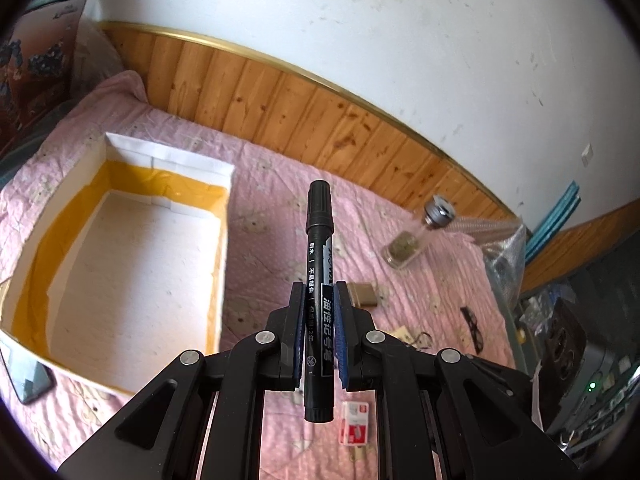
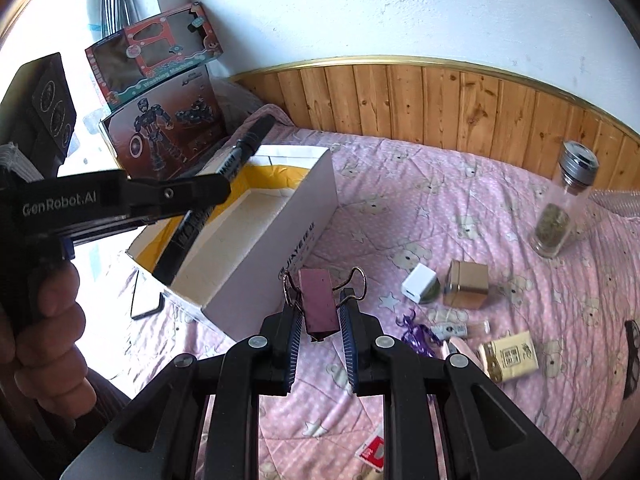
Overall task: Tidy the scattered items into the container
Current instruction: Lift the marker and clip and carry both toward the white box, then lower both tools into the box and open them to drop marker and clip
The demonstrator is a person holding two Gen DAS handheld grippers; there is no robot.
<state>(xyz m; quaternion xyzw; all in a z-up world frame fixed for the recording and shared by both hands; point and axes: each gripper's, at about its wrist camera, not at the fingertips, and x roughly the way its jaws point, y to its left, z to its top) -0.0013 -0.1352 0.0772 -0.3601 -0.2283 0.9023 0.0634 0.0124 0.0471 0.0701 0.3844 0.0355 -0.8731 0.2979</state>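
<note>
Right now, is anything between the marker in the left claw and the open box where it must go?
Nothing visible. The left claw holds the black marker beside the box, whose white floor is bare; only its near wall must be crossed.

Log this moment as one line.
left tool: shut on marker | right tool: shut on binder clip | box: empty

The open white box (image 1: 120,264) stands empty inside, its top free to enter from above. Its tall side wall (image 2: 280,248) bars a level approach from the right. Right of it, the pink bed (image 2: 420,184) lies bare up to the glass jar (image 2: 560,208) and the scattered small items (image 2: 468,284)
</note>
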